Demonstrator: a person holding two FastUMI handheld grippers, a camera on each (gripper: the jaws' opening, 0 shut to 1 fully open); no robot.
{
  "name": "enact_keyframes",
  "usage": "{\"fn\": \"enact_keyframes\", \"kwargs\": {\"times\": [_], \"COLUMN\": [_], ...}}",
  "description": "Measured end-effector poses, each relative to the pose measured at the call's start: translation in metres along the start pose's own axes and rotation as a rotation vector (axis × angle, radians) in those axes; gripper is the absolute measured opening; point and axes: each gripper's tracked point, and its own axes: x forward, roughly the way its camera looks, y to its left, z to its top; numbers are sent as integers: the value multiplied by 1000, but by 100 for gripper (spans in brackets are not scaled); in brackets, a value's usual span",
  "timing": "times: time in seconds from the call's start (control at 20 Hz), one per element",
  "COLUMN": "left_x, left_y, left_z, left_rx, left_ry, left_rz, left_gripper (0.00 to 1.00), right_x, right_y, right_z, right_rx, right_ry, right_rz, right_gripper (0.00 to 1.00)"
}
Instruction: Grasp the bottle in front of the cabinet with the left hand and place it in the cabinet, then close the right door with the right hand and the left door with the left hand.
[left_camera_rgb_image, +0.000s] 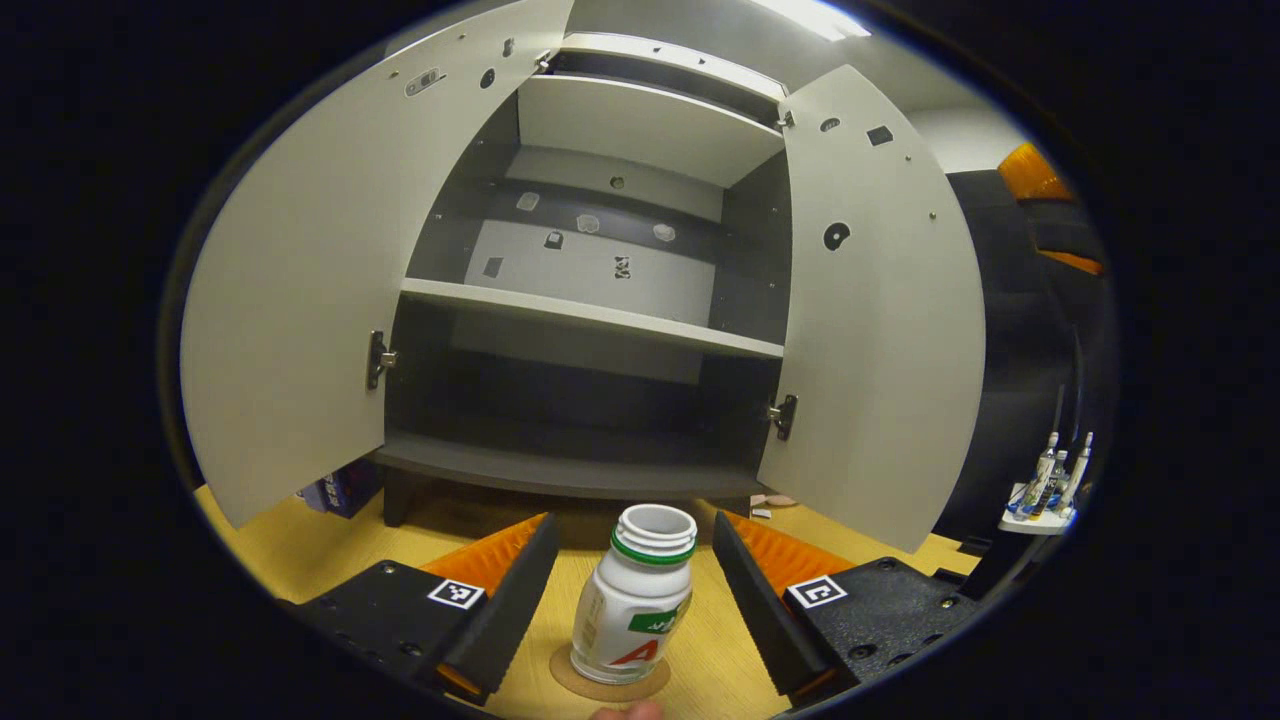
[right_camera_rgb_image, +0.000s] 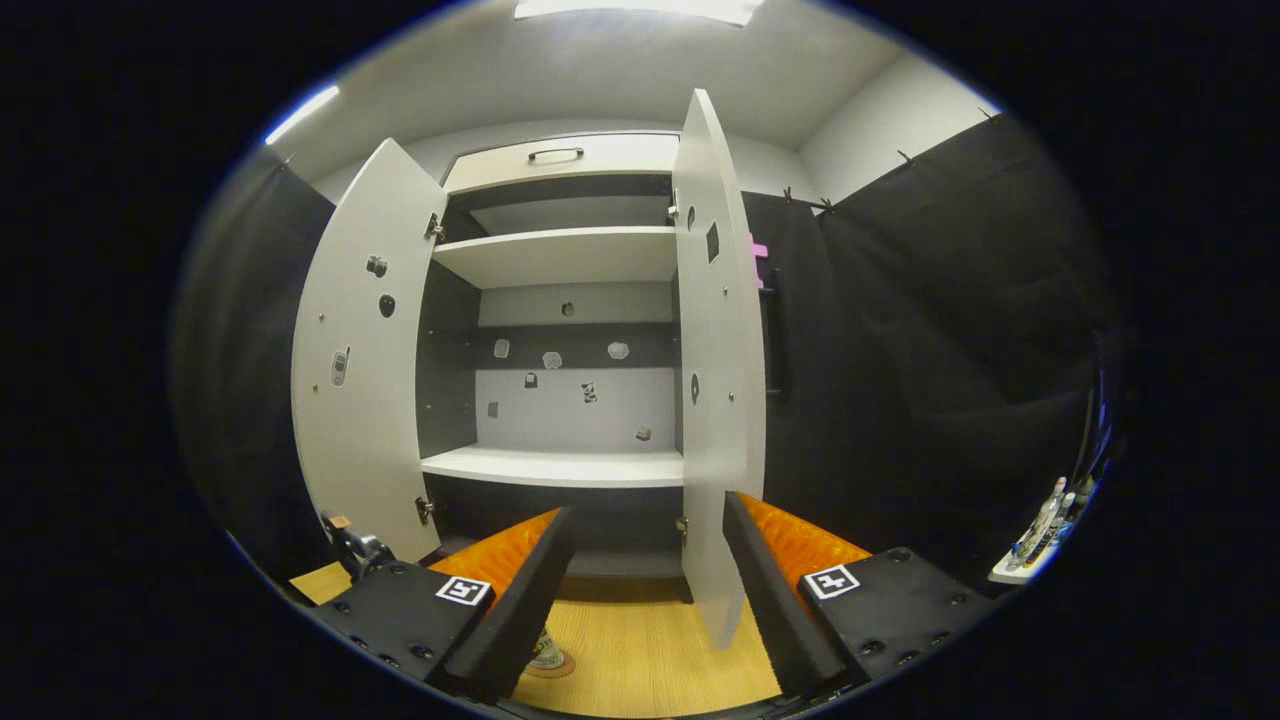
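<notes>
Bottle (left_camera_rgb_image: 637, 596) between open left tool (left_camera_rgb_image: 632, 580) fingers

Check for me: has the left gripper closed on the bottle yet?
No, the left gripper is open, its fingers standing apart from the bottle on either side.

Staged recording booth, not a lived-in home. Ahead of the gripper stands a tall grey-white cabinet with dark interior (right_camera_rgb_image: 560, 300), both doors open, its pale shelves (left_camera_rgb_image: 590, 315) bare, on a yellow wood-grain floor (right_camera_rgb_image: 650, 650). Black cloth walls (right_camera_rgb_image: 950, 330) hang to the gripper's right. A small white tray of tubes (left_camera_rgb_image: 1045, 505) sits low on the right. A strip ceiling light (right_camera_rgb_image: 630, 8) is overhead.
</notes>
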Motion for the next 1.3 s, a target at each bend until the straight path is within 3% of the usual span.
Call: {"fn": "enact_keyframes", "kwargs": {"times": [0.35, 0.55, 0.7, 0.95, 1.3], "left_x": [8, 6, 3, -10, -42], "left_y": [4, 1, 5, 9, 17], "left_z": [-57, -69, -63, -26, 71], "left_rx": [-4, -60, -66, 10, -77], "left_ry": [96, 118, 131, 137, 54], "left_rz": [24, -13, -34, -48, 24], "left_gripper": [95, 95, 83, 78, 78], "right_x": [4, 5, 7, 14, 22], "right_y": [16, 19, 21, 22, 27], "right_z": [-2, -7, -9, -13, -1], "right_rx": [-18, -7, 0, 6, 1], "right_ry": [18, 31, 35, 39, -6], "right_rz": [42, 48, 51, 59, 164], "right_gripper": [98, 98, 98, 98, 98]}}
